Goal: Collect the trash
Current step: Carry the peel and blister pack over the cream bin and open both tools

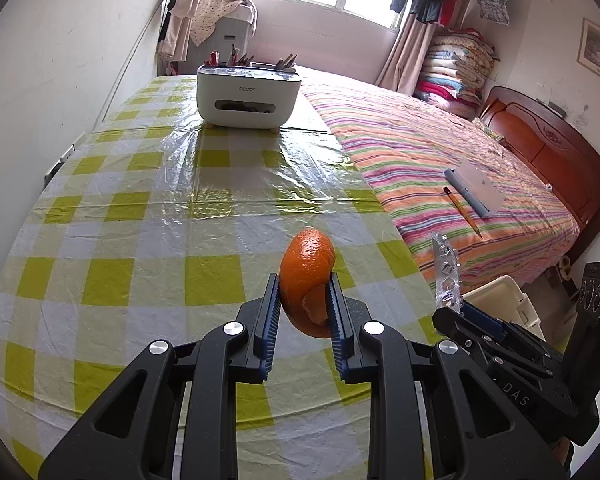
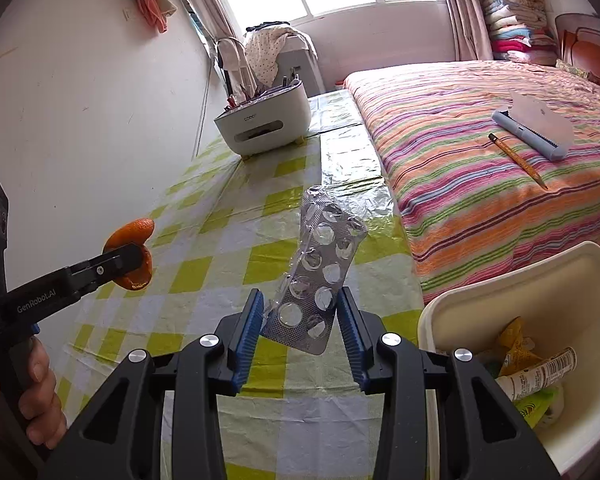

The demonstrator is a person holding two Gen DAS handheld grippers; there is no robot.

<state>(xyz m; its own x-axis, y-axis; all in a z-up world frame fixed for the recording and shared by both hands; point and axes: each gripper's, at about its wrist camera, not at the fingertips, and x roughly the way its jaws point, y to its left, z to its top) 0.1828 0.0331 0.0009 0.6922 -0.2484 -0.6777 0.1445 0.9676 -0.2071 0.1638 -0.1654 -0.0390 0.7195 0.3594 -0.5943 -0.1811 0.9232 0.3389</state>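
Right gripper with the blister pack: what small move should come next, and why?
Probably swing the right gripper rightward until it is over the white bin, then open. It is shut on the empty blister pack, held clear above the checked tablecloth, and the bin sits just to its right with trash already inside. The left gripper holds orange peel and could follow.

Left gripper (image 1: 304,304) clamps an orange peel (image 1: 306,280) above the table (image 1: 140,208); right gripper (image 2: 300,320), beside it, pinches a blister pack (image 2: 320,268).
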